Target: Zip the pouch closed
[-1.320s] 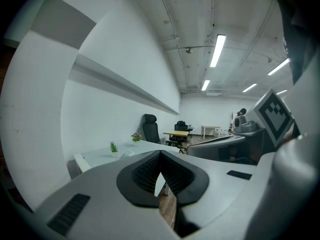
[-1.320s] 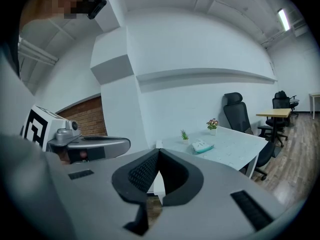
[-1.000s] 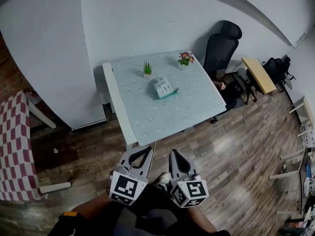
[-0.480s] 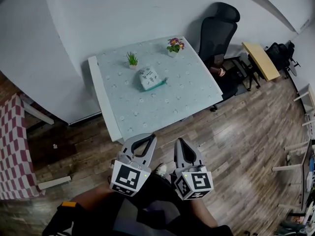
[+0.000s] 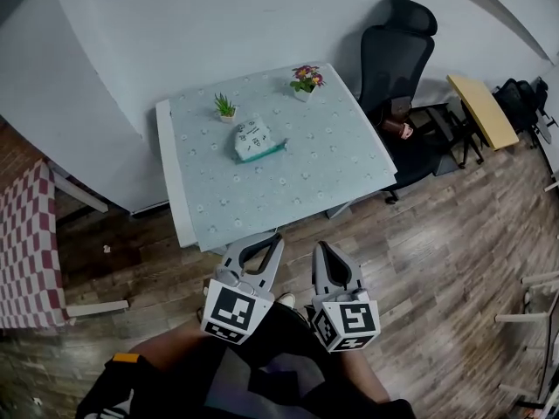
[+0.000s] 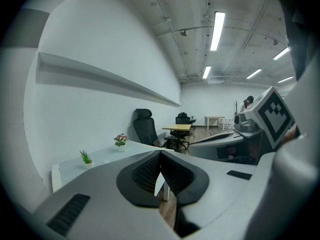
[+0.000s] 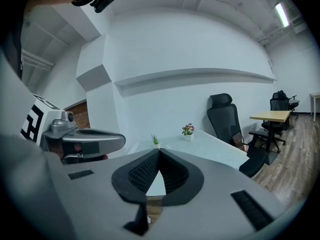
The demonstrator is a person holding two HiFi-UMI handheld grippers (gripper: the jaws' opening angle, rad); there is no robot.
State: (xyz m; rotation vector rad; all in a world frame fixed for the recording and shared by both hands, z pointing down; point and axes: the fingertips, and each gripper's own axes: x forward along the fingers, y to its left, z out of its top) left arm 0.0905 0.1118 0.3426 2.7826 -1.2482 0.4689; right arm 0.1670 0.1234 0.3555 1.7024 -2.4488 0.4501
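The pouch (image 5: 254,138), pale with a teal edge, lies on the far half of the light patterned table (image 5: 288,182). Whether its zip stands open is too small to tell. Both grippers hang low by the person's body, short of the table's near edge and well away from the pouch. My left gripper (image 5: 276,236) is shut with nothing in it, its jaws meeting at the tips (image 6: 160,152). My right gripper (image 5: 320,246) sits beside it, also shut and empty (image 7: 159,149). The pouch does not show in either gripper view.
A small green plant (image 5: 225,107) and a flower pot (image 5: 305,78) stand at the table's back edge. A black office chair (image 5: 397,51) is at the table's right, with a yellow desk (image 5: 479,110) beyond. A red checkered surface (image 5: 26,243) lies at the left, over wood floor.
The head view has shifted and the table's near edge now lies closer to the grippers. Both grippers stay shut, side by side and low.
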